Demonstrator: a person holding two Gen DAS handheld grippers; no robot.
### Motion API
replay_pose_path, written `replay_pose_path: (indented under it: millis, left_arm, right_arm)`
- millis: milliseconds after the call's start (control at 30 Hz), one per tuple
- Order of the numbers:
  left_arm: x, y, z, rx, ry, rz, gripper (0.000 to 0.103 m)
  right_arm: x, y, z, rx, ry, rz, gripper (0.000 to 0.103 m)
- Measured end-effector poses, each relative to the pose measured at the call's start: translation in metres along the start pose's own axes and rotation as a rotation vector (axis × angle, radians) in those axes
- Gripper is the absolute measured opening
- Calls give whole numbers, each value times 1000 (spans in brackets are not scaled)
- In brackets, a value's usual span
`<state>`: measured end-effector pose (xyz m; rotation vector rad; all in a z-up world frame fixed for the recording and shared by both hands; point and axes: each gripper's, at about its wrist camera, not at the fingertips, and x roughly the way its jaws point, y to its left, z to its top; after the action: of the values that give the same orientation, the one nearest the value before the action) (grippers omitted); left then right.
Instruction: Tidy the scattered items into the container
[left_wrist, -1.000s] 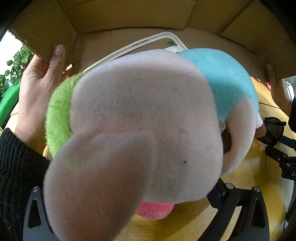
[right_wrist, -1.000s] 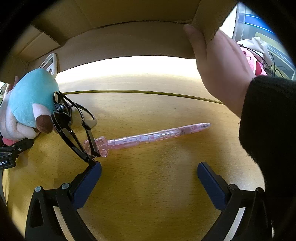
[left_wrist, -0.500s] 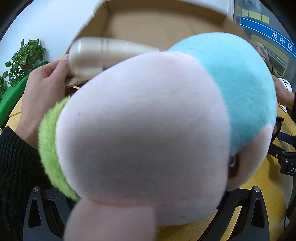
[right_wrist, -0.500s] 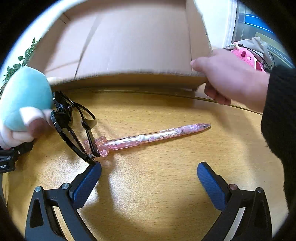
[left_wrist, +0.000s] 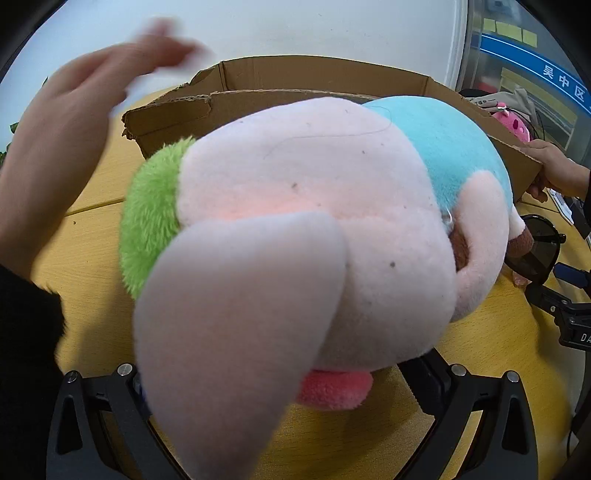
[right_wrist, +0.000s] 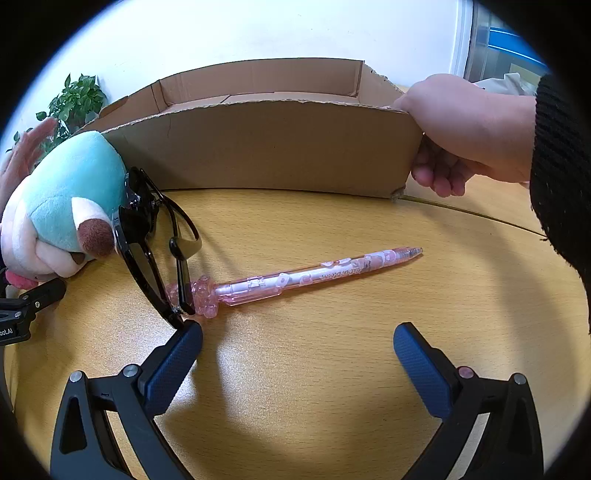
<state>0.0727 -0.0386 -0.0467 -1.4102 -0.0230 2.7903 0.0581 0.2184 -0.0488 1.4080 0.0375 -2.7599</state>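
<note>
A pink, blue and green plush toy fills the left wrist view and lies on the table between the spread arms of my left gripper, whose fingertips it hides. Black sunglasses lean against the plush toy. A pink pen lies just ahead of my right gripper, which stands open and holds nothing. The cardboard box stands upright behind these items, opening upward. A person's hand grips its right corner.
The wooden table carries everything. A blurred hand is raised at the left of the box. A potted plant stands behind the box, and a pink toy lies beyond its right side.
The box, tipped with its opening facing the cameras, has been turned upright and set behind the items. The hand at its left corner has let go and risen. Both grippers stayed put.
</note>
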Motion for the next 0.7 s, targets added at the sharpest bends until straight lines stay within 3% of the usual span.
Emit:
replay_pose_path:
  millis: [700]
  left_arm:
    - [1,1,1,3,0,-3,103]
  right_arm:
    - [0,1,1,1,0,-1,103]
